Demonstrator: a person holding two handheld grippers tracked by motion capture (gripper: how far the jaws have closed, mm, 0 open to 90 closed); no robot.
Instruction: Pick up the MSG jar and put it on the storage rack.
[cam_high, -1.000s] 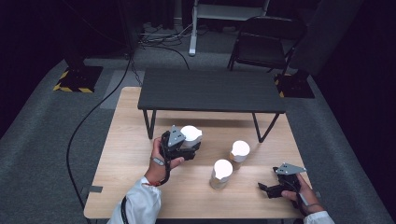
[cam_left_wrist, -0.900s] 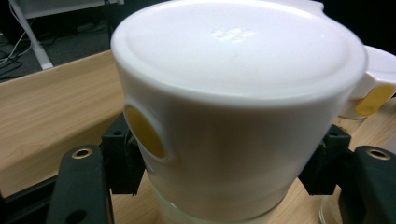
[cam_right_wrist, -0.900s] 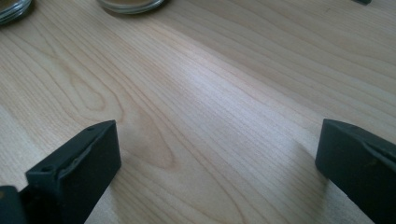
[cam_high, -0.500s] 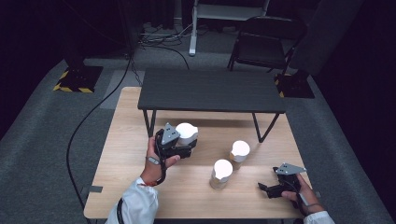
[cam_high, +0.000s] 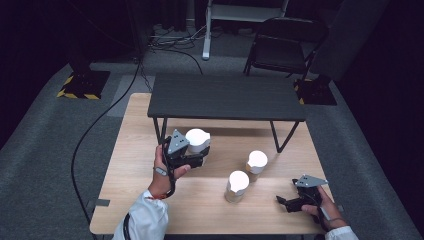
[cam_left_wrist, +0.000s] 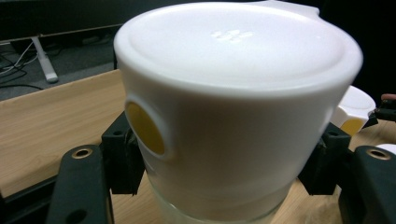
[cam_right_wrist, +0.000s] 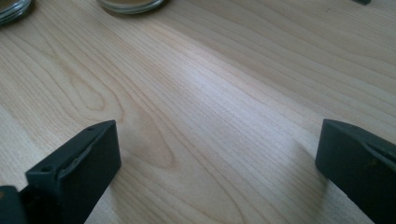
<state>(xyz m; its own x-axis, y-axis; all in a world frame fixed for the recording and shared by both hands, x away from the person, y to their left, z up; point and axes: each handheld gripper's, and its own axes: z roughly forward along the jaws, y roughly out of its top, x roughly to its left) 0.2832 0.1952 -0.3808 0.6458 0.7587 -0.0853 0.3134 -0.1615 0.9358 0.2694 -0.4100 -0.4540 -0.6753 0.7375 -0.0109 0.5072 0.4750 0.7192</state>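
So your left tool (cam_high: 192, 156) is clamped on the white-lidded jar (cam_high: 198, 141), with a black jaw pressed to each side of it just below the lid; in the left gripper view the jar (cam_left_wrist: 233, 116) looms right in front of the lens, white cap on top with a round yellow spot on its side, clear glass under it. From the high view you've got that jar over the far left part of the wooden table (cam_high: 135, 145), just in front of the little dark table (cam_high: 225, 97) that stands on top of it, close to its left leg. I can't tell whether the jar's bottom touches the wood or hangs just above it. Your right tool (cam_high: 292, 201) sits low at the near right corner, well apart from everything, and its jaws stand wide apart with nothing but bare wood grain between them, which the right gripper view (cam_right_wrist: 217, 154) shows nicely. Two more white-lidded jars are standing upright in the middle of the table: one (cam_high: 237, 186) nearer to you, the other (cam_high: 257, 162) a bit farther back and to the right, near each other but not touching. Beyond the table there's a black chair (cam_high: 285, 45) on the grey floor.
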